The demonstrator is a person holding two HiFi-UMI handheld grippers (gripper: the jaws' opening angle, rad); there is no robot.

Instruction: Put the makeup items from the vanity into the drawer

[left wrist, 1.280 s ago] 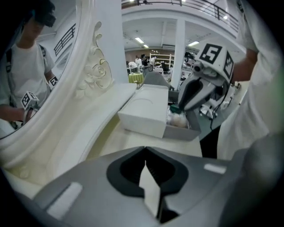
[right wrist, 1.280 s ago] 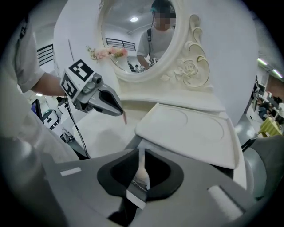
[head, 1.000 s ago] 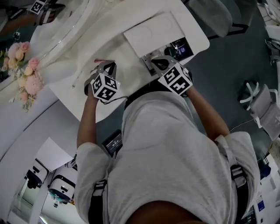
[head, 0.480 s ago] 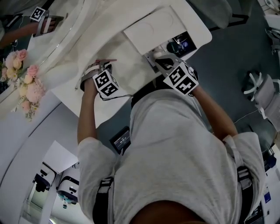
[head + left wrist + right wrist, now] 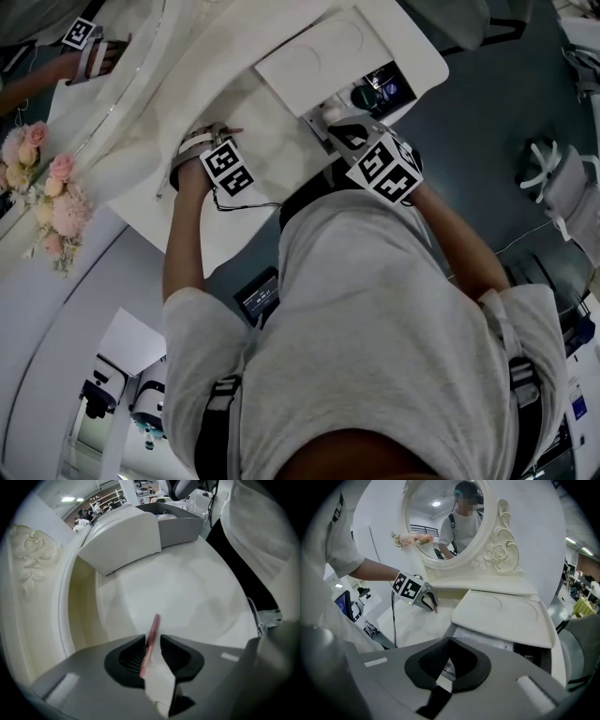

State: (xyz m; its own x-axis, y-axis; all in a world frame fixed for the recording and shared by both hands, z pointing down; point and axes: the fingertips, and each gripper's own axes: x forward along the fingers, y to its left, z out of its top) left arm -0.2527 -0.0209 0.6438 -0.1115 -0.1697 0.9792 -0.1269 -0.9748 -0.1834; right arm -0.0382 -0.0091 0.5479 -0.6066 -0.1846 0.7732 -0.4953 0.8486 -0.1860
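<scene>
One thin pink stick (image 5: 153,623) sits in the opening left claw (image 5: 152,638); it looks light, stiff, slippery, so pinch its middle; the right claw (image 5: 449,640) is pressed together.

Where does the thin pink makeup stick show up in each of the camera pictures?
Head view: thin pink makeup stick at upper left, at the left gripper's tip.
Left gripper view: lower centre, between that gripper's opening jaws.
Right gripper view: left of centre, at the same gripper's tip.
Shared landmark: the white rectangular panel.
</scene>
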